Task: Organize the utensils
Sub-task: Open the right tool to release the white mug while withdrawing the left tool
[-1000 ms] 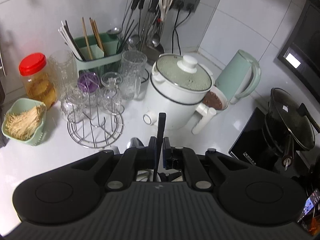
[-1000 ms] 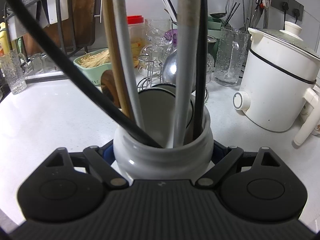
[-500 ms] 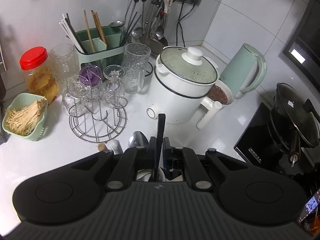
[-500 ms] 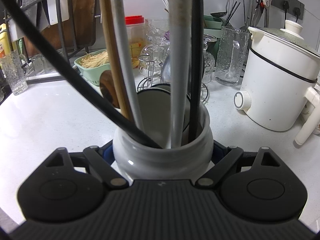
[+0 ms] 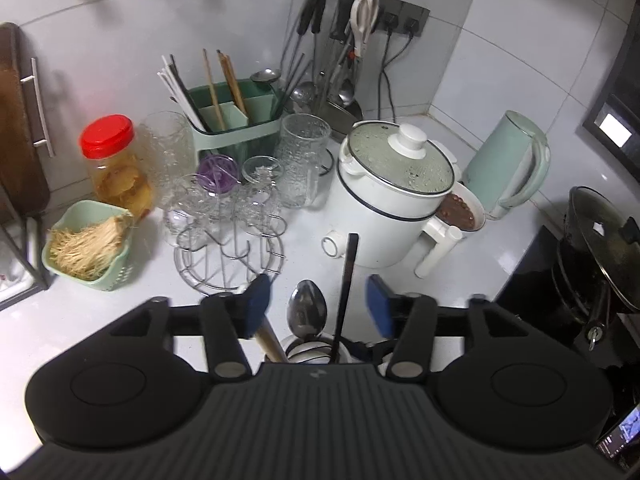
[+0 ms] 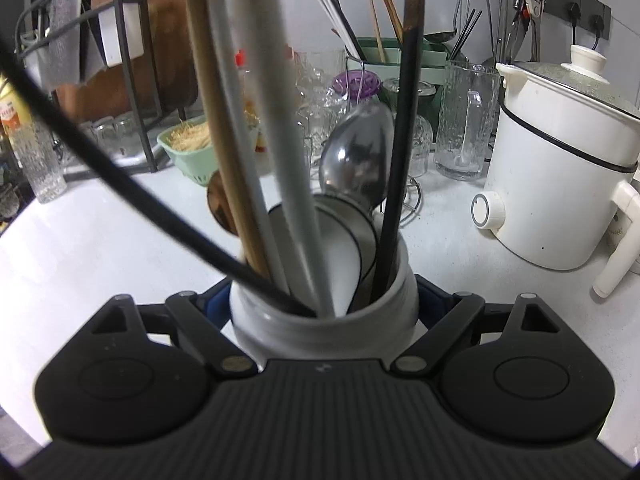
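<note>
Left gripper [image 5: 316, 306] fingers spread wide, empty, black-handled utensil [image 5: 346, 280] standing free in white ceramic jar [image 6: 320, 320]; right gripper [image 6: 320, 300] fingers clamp jar; insertion appears complete

Counter: my white worktop [image 5: 120, 320], running into the tiled corner.
Left: green basket [image 5: 86, 248], red-lidded jar [image 5: 114, 168].
Middle: wire glass rack [image 5: 230, 256], green chopstick caddy [image 5: 232, 120].
Right: white electric pot [image 5: 384, 200], mint kettle [image 5: 508, 164].
Nearest me: white utensil crock [image 6: 320, 312].
</note>
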